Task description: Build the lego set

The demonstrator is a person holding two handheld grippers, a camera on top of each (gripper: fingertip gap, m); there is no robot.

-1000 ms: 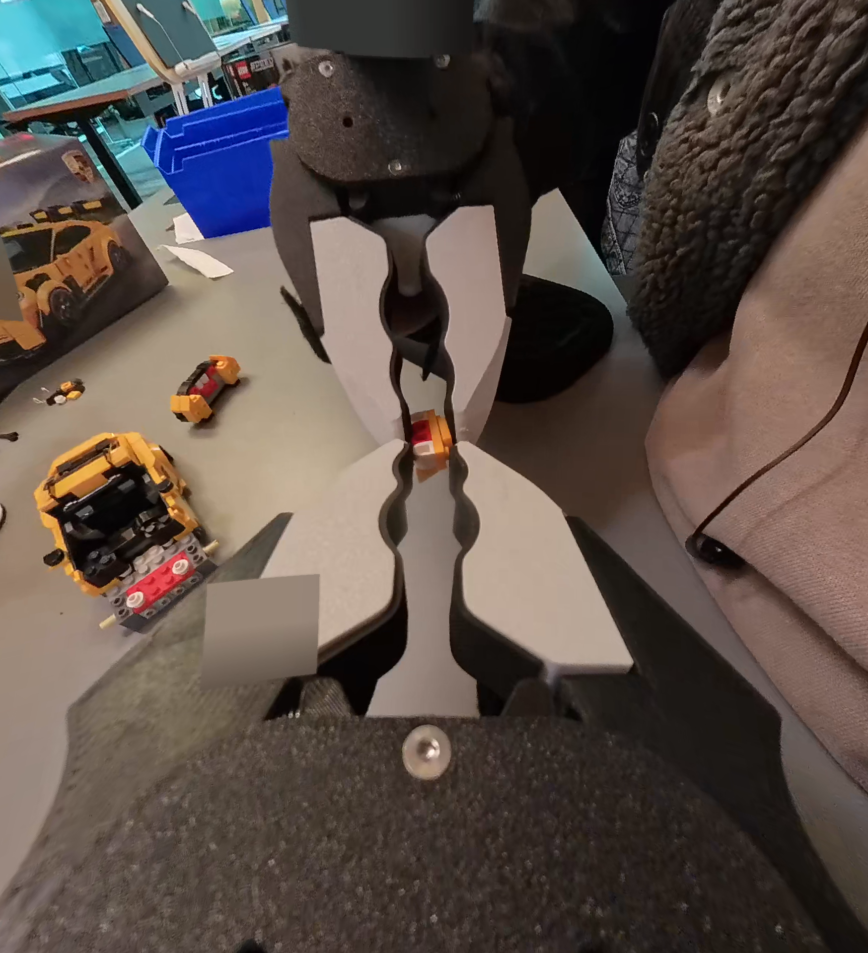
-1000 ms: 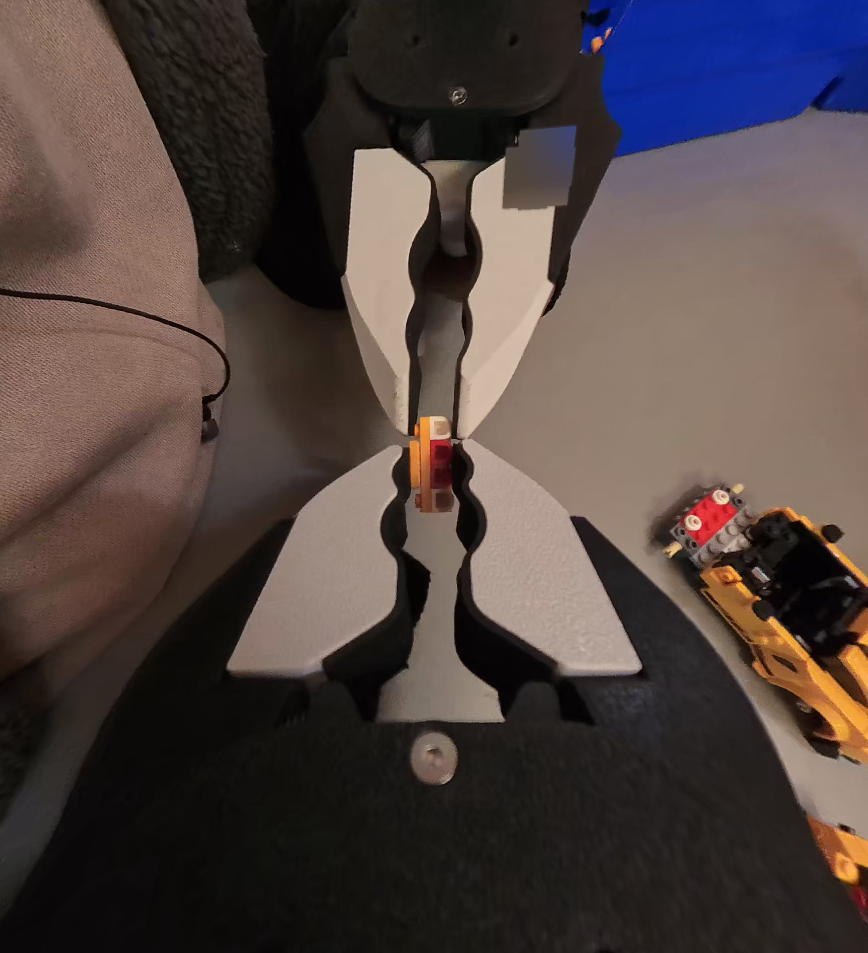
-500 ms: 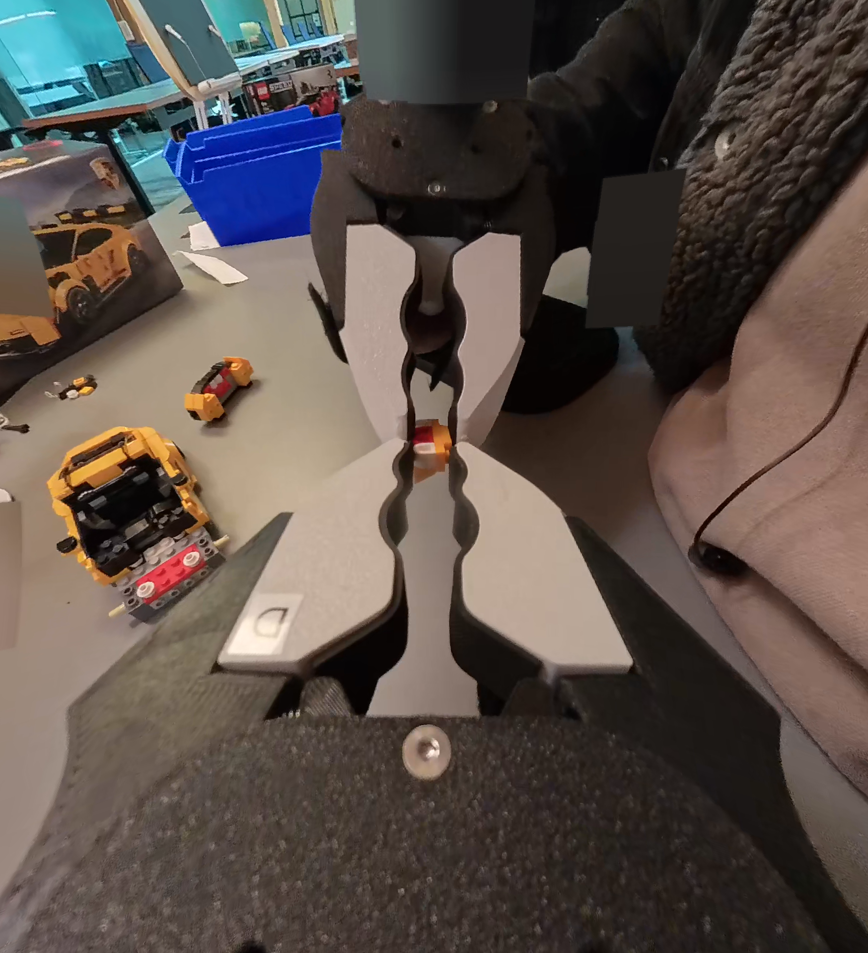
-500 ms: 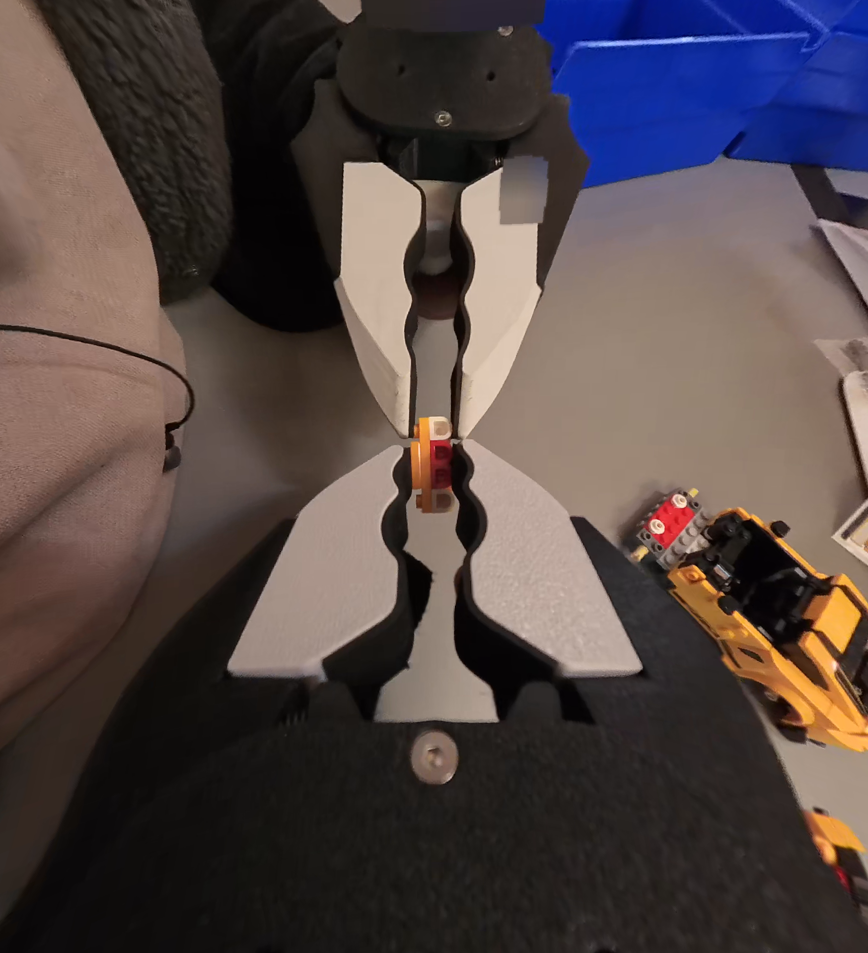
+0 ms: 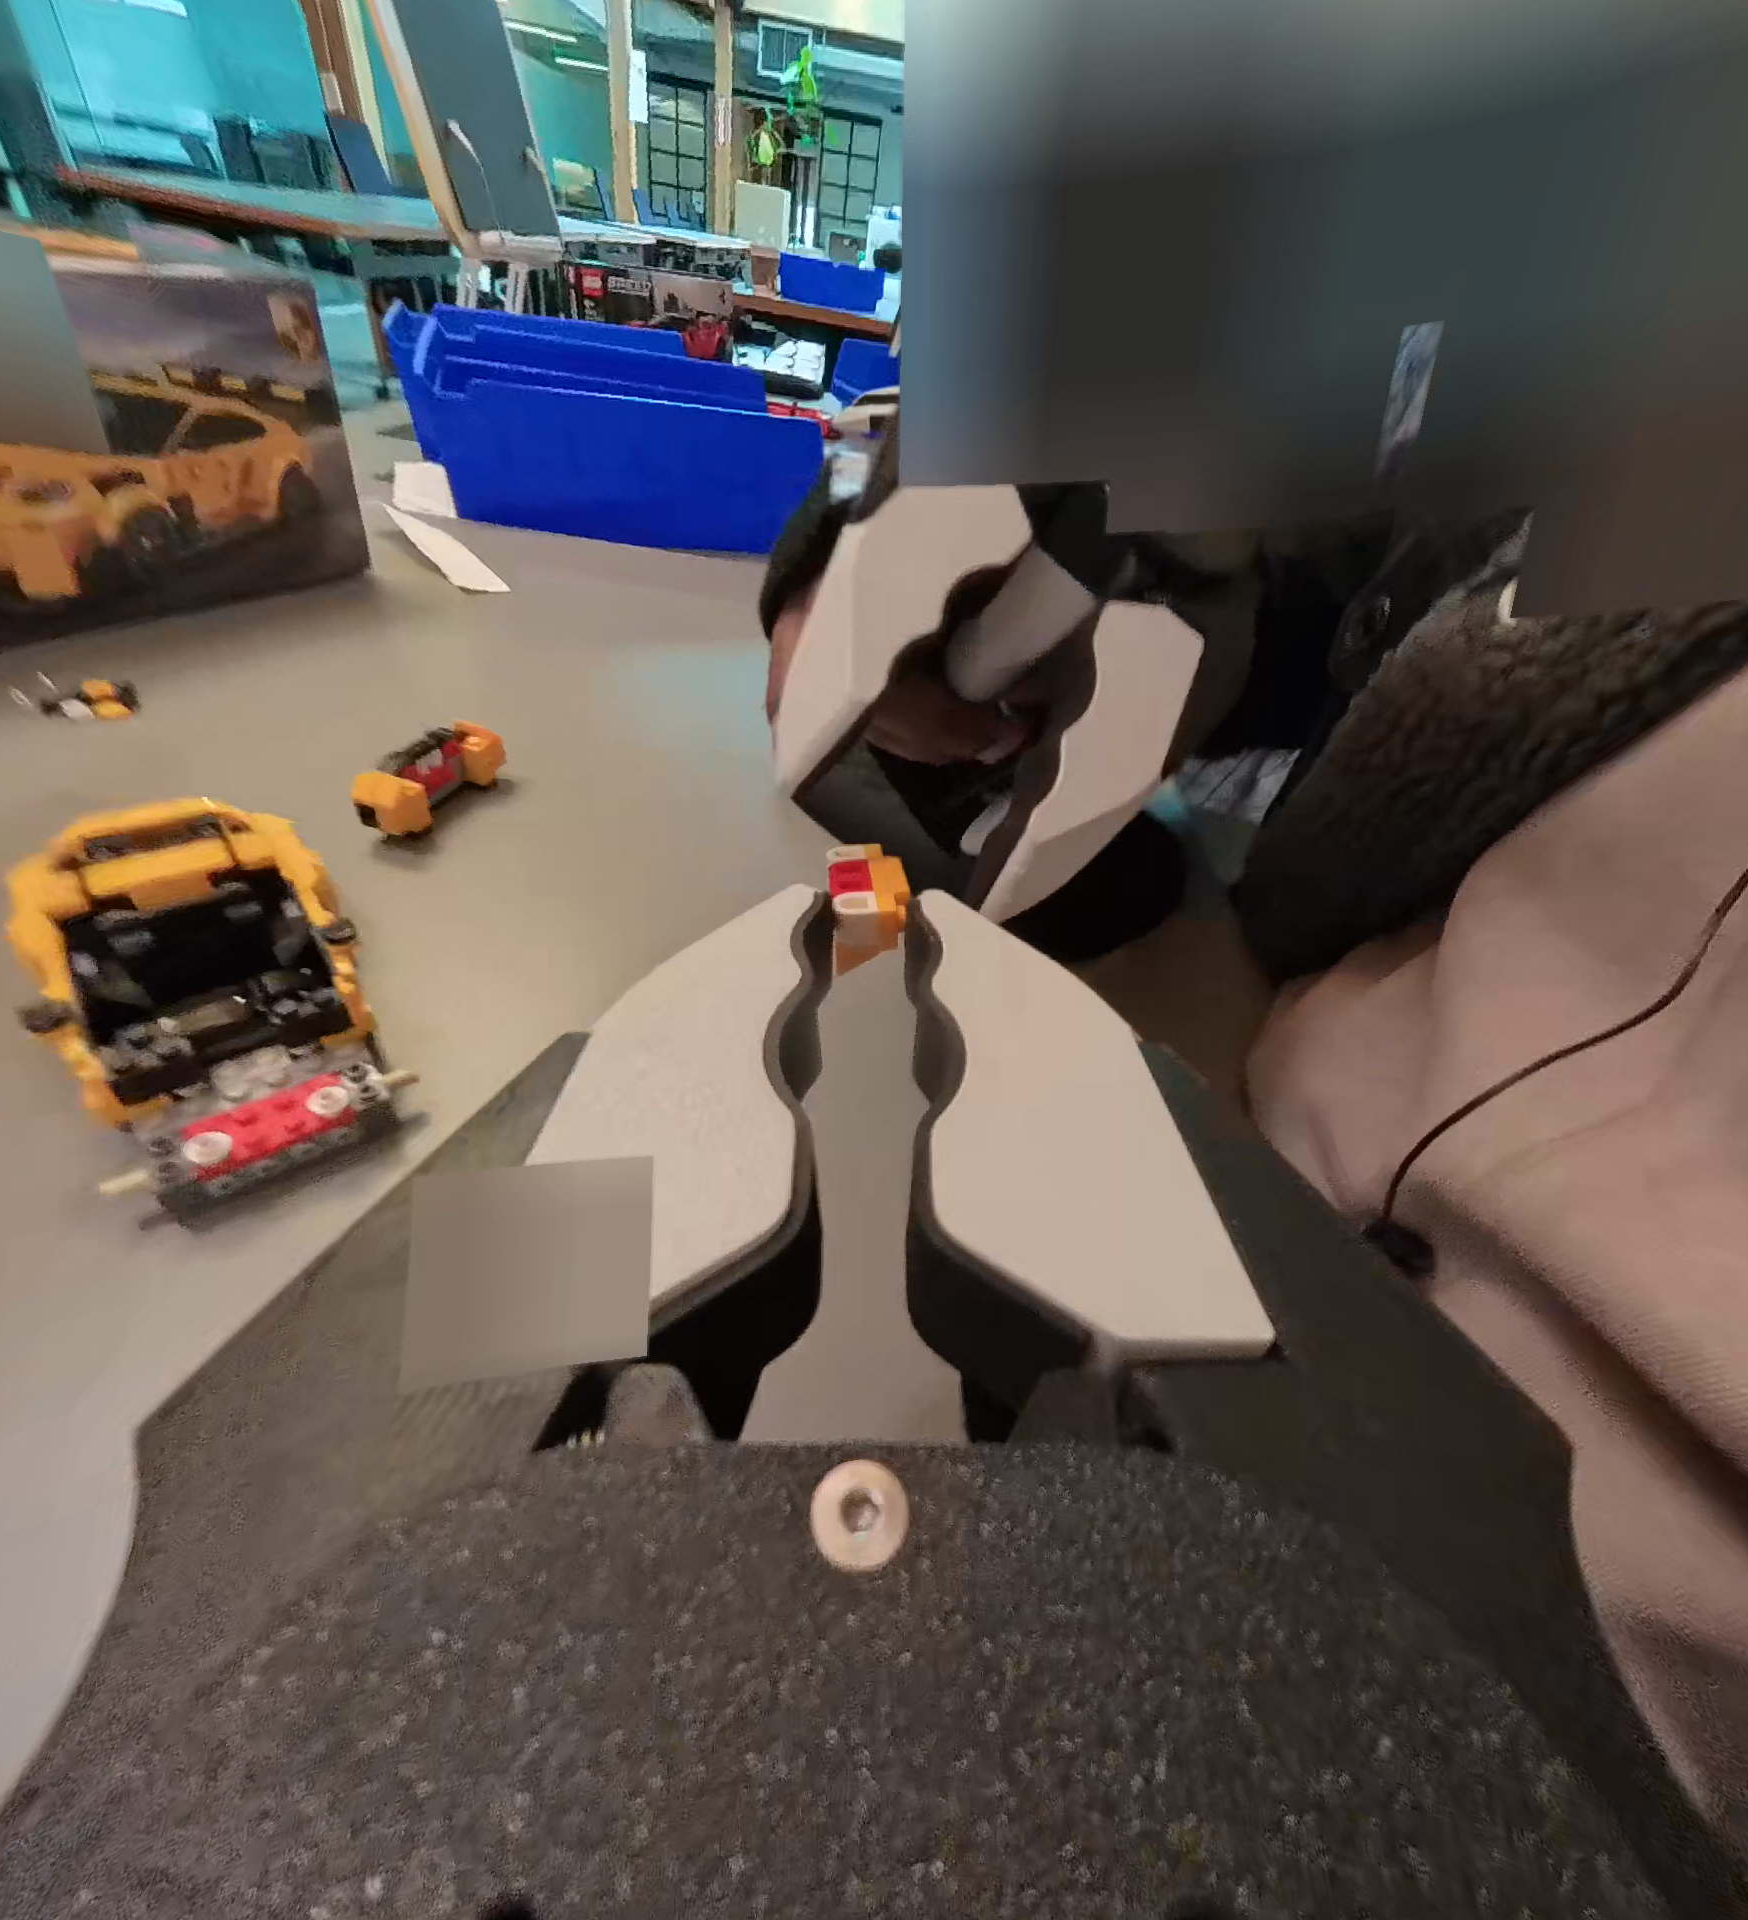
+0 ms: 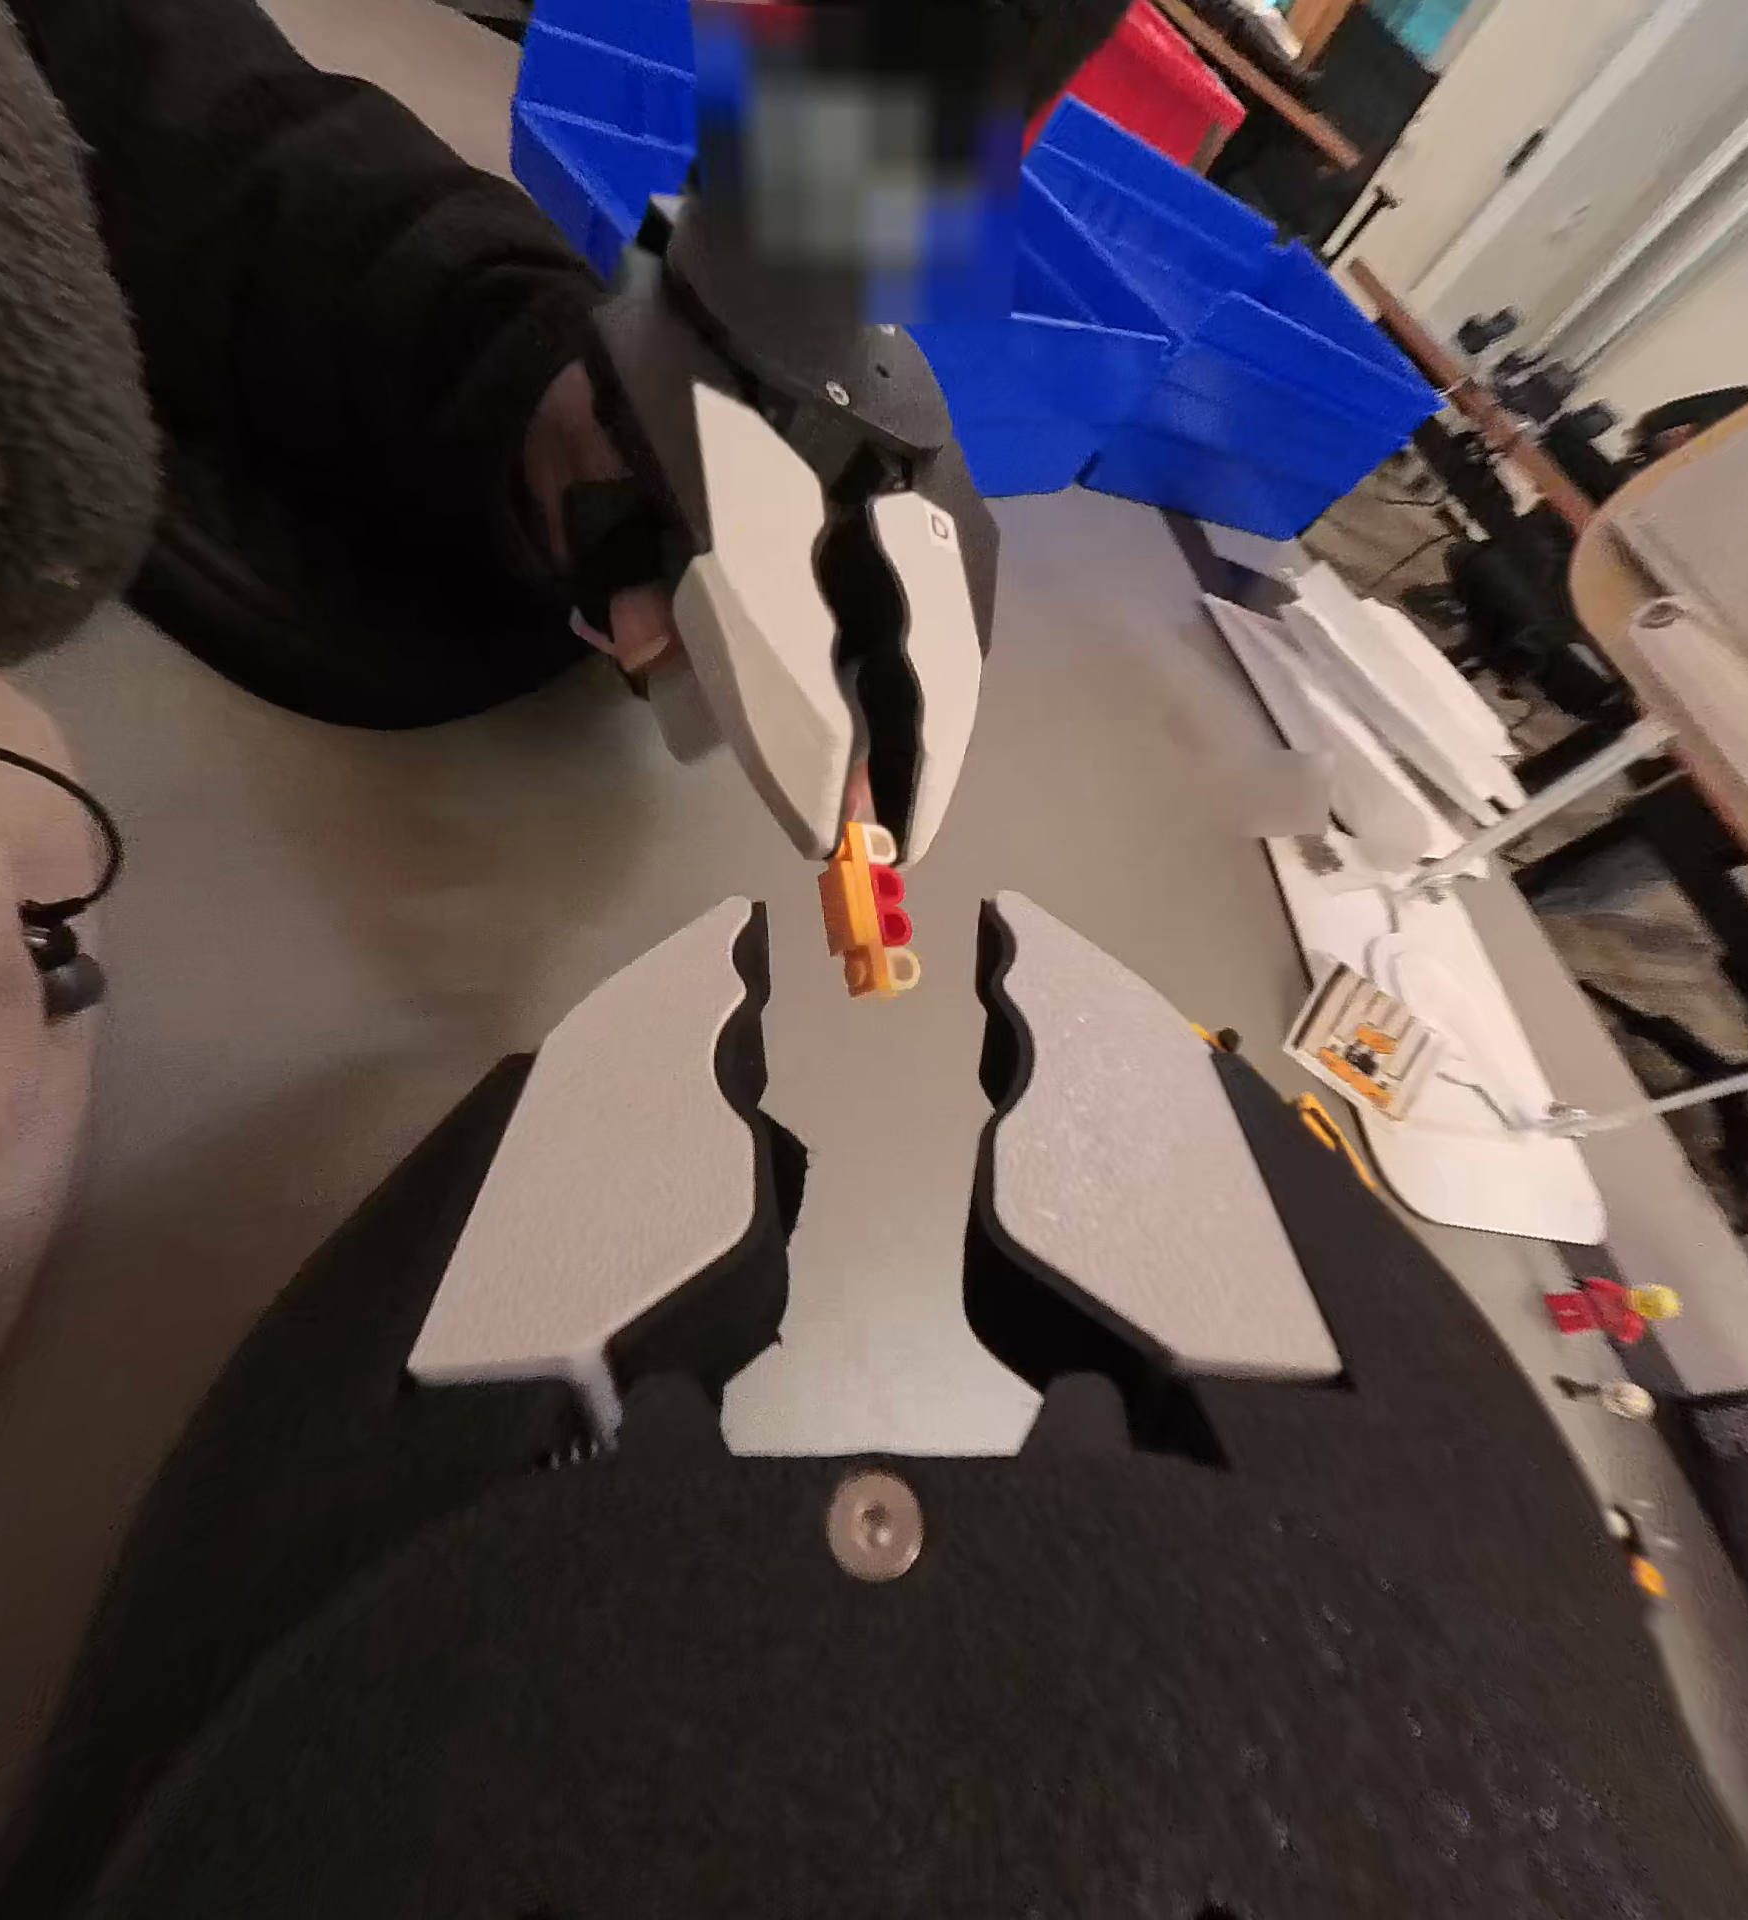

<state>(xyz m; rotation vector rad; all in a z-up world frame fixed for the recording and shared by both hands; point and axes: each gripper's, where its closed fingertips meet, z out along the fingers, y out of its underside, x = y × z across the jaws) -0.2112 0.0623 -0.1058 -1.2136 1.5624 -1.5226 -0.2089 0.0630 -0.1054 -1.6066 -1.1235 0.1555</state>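
**Inspector A:** Left claw [image 5: 862, 914]: jaws drawn in on the small orange, red and white brick piece [image 5: 865, 906], pinched at the fingertips at frame centre in the left wrist view; the same claw [image 6: 865, 847] shows in the upper centre of the right wrist view, the piece [image 6: 868, 914] hanging from its tips above the grey table [image 6: 350, 914].

**Inspector B:** Right claw [image 6: 865, 925]: jaws spread apart, nothing between them; the piece sits in the gap, clear of both fingers [image 6: 631, 1101]. In the left wrist view it [image 5: 995, 883] stands upper right of centre, tilted, just beside the piece.

**Inspector A:** Noted. Partly built yellow car [image 5: 195, 997]: on the table [image 5: 558, 665] at the left edge of the left wrist view, cabin open, red plate at its near end; a small orange and black sub-assembly [image 5: 428, 774] lies just above it, apart from it.

**Inspector B:** Set box [image 5: 143, 488] upper left; blue bins [image 5: 600, 436] behind it, top centre. Right wrist view: white paper sheets [image 6: 1421, 935] along the right side; a red and yellow minifigure [image 6: 1602, 1311] lies at lower right.
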